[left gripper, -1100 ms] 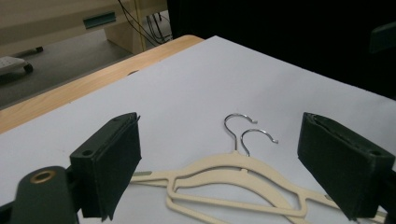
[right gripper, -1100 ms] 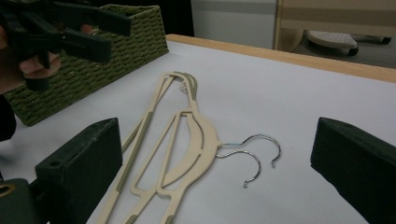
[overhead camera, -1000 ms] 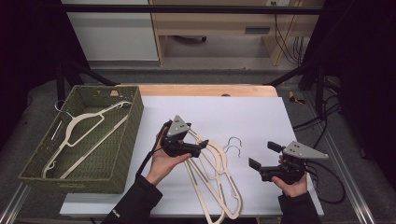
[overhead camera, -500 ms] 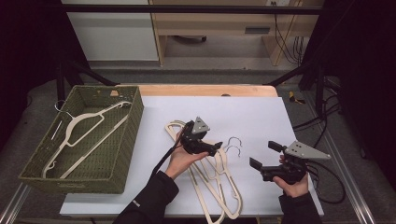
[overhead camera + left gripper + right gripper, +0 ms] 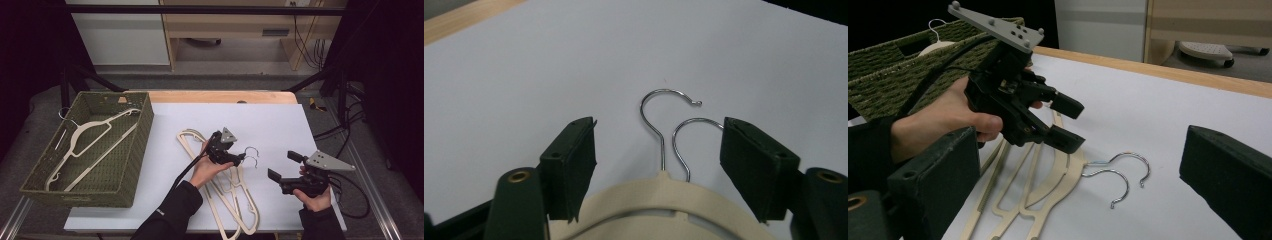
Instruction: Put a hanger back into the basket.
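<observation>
Left claw [image 5: 239, 159] sits low over the necks of the stacked hangers [image 5: 227, 192], jaws apart and straddling both wire hooks [image 5: 674, 130]. The jaws have just been closing in, but the pads aren't pressing on anything yet; the cream neck [image 5: 664, 192] lies between and below them. My read: lining up to pinch the top hanger at its neck, the stiffest spot and close to the hook, so it should lift without swinging much.

Right claw [image 5: 281, 166] hangs wide open off to the right over the tabletop [image 5: 310, 125], holding nothing and well clear of the stack. Probably parked to stay out of the way, or ready to steady the lower hanger.

The two hangers overlap flat with their hooks pointing right. The green basket [image 5: 142, 150] at the left already holds one hanger [image 5: 85, 140], so it's the likely drop spot.

Risk: the hooks lie just beside each other, so both hangers could come up together.
</observation>
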Available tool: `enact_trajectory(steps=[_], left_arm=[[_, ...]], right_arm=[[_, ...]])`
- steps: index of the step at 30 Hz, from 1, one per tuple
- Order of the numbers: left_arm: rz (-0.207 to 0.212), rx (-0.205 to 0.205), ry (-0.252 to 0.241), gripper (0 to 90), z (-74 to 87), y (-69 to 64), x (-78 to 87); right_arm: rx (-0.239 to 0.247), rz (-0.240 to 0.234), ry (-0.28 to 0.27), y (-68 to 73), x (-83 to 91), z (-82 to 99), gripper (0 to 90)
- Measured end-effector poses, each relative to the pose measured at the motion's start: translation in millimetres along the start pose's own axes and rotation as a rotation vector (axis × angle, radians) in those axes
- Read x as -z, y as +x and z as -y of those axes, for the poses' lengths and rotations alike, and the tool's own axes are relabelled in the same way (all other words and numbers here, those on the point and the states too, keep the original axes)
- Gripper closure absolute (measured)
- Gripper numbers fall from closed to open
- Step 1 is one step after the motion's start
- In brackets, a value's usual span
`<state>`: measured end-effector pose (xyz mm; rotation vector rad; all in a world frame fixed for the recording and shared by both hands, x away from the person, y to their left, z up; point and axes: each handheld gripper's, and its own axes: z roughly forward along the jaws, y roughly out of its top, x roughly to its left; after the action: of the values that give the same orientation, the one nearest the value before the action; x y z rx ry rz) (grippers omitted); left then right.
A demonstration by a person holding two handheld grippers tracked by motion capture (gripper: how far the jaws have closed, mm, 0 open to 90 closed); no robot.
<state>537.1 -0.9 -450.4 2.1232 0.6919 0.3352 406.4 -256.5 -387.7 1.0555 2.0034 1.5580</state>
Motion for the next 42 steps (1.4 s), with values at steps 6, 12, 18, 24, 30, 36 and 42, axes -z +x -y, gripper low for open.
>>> enact_trajectory(steps=[6,12,18,24,30,36,42], left_arm=[[0.010,0.002,0.041,38.2,5.6,0.2,-15.0],[0.006,-0.002,0.088,49.4,8.7,2.0,-25.3],[0.017,-0.004,0.117,60.3,11.1,1.3,-32.3],[0.011,-0.026,0.126,68.7,9.8,0.5,-33.3],[0.017,-0.064,0.134,73.4,6.2,-1.3,-37.0],[0.038,-0.073,0.145,85.2,4.8,-3.8,-38.2],[0.069,-0.020,0.148,88.8,4.2,0.8,-37.8]], right_arm=[[0.001,0.000,0.003,0.2,-1.3,0.3,3.3],[0.002,-0.001,0.007,0.6,-2.2,0.5,3.3],[0.001,-0.006,0.003,0.5,-1.6,0.3,3.4],[0.002,-0.007,0.004,0.4,-1.7,0.3,3.5],[0.002,-0.007,0.009,0.8,-3.0,0.6,3.6],[0.003,-0.010,0.008,0.3,-2.2,0.3,3.7],[0.000,-0.012,0.015,1.1,-4.0,0.8,3.8]])
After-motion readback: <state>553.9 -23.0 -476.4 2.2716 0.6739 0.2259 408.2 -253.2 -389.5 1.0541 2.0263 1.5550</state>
